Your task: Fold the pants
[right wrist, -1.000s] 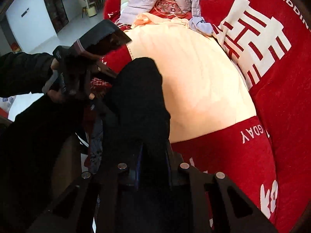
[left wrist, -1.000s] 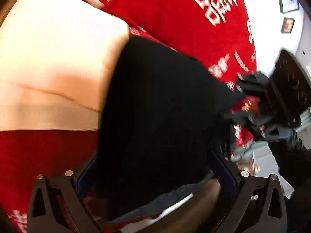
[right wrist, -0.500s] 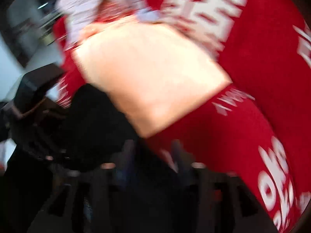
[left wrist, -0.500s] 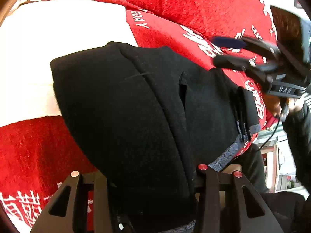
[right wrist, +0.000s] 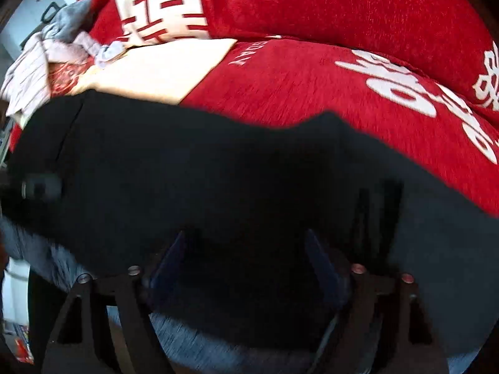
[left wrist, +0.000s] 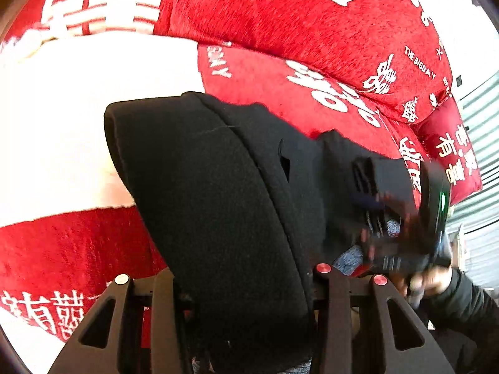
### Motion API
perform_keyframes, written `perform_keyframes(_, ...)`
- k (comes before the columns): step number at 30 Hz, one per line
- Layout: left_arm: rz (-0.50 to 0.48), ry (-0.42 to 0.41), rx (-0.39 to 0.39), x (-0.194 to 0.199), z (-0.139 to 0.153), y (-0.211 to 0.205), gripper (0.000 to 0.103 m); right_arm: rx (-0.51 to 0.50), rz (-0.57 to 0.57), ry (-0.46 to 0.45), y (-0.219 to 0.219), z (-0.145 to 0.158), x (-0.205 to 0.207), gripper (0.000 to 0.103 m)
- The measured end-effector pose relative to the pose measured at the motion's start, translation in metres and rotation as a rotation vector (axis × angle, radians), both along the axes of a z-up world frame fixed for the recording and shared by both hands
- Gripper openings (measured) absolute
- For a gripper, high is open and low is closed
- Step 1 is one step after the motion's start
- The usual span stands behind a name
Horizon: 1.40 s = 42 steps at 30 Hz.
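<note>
Two grippers on black pants [left wrist: 218,205] – left gripper [left wrist: 246,283] clamped, right gripper [right wrist: 246,268] agape

Left tool [left wrist: 246,286] closed onto black pants [left wrist: 218,193]; right tool [right wrist: 246,265] released, jaws just opening, dropped to waistband.

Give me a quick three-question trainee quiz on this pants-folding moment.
1. True or false: the left gripper is clamped on the black pants.
2. What colour is the lettered blanket that the pants lie on?
3. The right gripper is: A) shut on a sock, B) open over the pants, C) out of view.
Key: 1 true; its jaws have just been closing onto the fold. 2 red. 3 B; its jaws have just been opening, pads clear of the cloth.
</note>
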<state>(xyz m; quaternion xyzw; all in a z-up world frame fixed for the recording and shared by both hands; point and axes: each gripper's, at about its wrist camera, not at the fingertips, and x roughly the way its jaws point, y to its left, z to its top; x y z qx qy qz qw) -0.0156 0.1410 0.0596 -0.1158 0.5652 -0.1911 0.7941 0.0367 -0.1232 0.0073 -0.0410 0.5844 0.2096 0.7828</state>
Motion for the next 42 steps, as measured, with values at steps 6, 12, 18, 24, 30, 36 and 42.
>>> perform_keyframes(6, -0.03, -0.052, 0.067, -0.001, 0.042, -0.039, 0.029, 0.026, 0.096, 0.021, -0.015, 0.008, -0.06, 0.084)
perform_keyframes(12, -0.054, -0.077, 0.148, 0.003, 0.064, -0.082, 0.029, 0.237, 0.004, 0.011, -0.043, 0.028, -0.055, 0.084)
perform_keyframes(18, -0.063, -0.082, 0.231, 0.0, 0.072, -0.105, 0.029, 0.184, 0.095, 0.058, -0.02, 0.007, -0.057, 0.087)
perform_keyframes(24, -0.09, -0.102, 0.29, -0.006, 0.081, -0.135, 0.028, 0.162, 0.042, -0.025, -0.053, 0.04, -0.066, 0.087)
perform_keyframes(30, -0.162, -0.124, 0.298, -0.008, 0.098, -0.186, 0.027, 0.123, -0.108, -0.102, -0.123, 0.07, -0.067, 0.087)
perform_keyframes(36, -0.234, -0.129, 0.317, 0.008, 0.114, -0.247, 0.027, 0.12, -0.258, -0.139, -0.192, 0.091, -0.068, 0.087)
perform_keyframes(42, -0.301, -0.116, 0.344, 0.02, 0.109, -0.305, 0.027, 0.109, -0.332, -0.144, -0.237, 0.09, -0.073, 0.087)
